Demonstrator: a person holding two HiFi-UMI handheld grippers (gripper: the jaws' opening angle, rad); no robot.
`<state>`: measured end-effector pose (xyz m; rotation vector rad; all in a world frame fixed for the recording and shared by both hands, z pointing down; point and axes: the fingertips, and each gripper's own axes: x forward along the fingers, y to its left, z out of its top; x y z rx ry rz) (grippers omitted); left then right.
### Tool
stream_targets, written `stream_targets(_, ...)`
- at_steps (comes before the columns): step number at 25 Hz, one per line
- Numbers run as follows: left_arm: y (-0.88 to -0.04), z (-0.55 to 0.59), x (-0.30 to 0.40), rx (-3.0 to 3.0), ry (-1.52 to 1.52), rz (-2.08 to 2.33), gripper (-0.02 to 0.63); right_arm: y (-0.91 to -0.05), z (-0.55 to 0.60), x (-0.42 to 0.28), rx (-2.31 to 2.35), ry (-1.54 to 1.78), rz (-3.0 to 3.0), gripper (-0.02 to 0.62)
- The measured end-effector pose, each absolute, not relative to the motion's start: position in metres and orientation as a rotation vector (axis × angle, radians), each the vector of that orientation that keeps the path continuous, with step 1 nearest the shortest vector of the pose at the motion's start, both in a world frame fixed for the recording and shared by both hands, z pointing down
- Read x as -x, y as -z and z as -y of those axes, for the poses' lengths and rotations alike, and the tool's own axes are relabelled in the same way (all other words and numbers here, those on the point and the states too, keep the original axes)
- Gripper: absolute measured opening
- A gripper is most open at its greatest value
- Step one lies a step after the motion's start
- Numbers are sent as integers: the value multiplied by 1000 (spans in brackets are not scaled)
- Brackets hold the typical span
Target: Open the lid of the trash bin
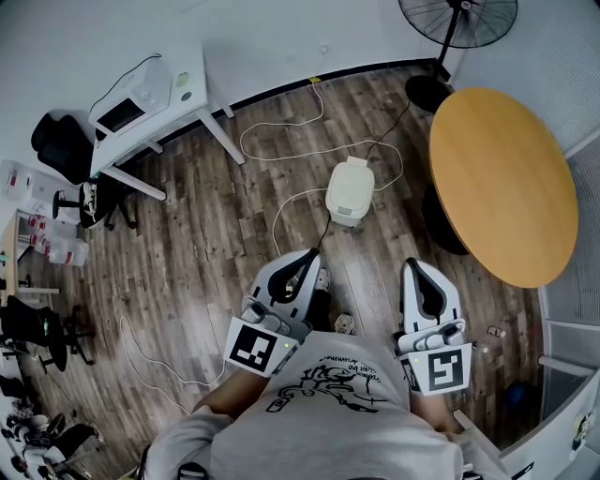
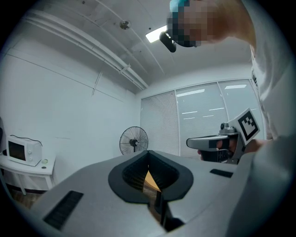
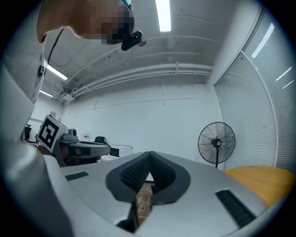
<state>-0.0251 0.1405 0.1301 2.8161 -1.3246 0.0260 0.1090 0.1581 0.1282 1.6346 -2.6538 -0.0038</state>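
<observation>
The white trash bin (image 1: pixel 350 190) stands on the wooden floor with its lid down, a cable running past its base. It appears only in the head view. My left gripper (image 1: pixel 307 257) and right gripper (image 1: pixel 415 269) are held close to the body, both pointing forward, well short of the bin. In the left gripper view the left gripper (image 2: pixel 148 154) has its jaws together at the tips with nothing held. In the right gripper view the right gripper (image 3: pixel 150 155) is likewise shut and empty. Both gripper views look level across the room and do not show the bin.
A round wooden table (image 1: pixel 502 183) stands to the right of the bin, with a black standing fan (image 1: pixel 457 23) behind it. A white desk (image 1: pixel 192 103) with a microwave (image 1: pixel 129 98) is at the back left, beside a black chair (image 1: pixel 58 145). White cables (image 1: pixel 281 127) loop over the floor.
</observation>
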Motion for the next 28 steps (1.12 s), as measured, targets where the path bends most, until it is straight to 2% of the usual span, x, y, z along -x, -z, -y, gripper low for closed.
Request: stream_targets(28,-123,32,125,-2818,13,1309,15,-113,15,-7,-1619,74,2630,6)
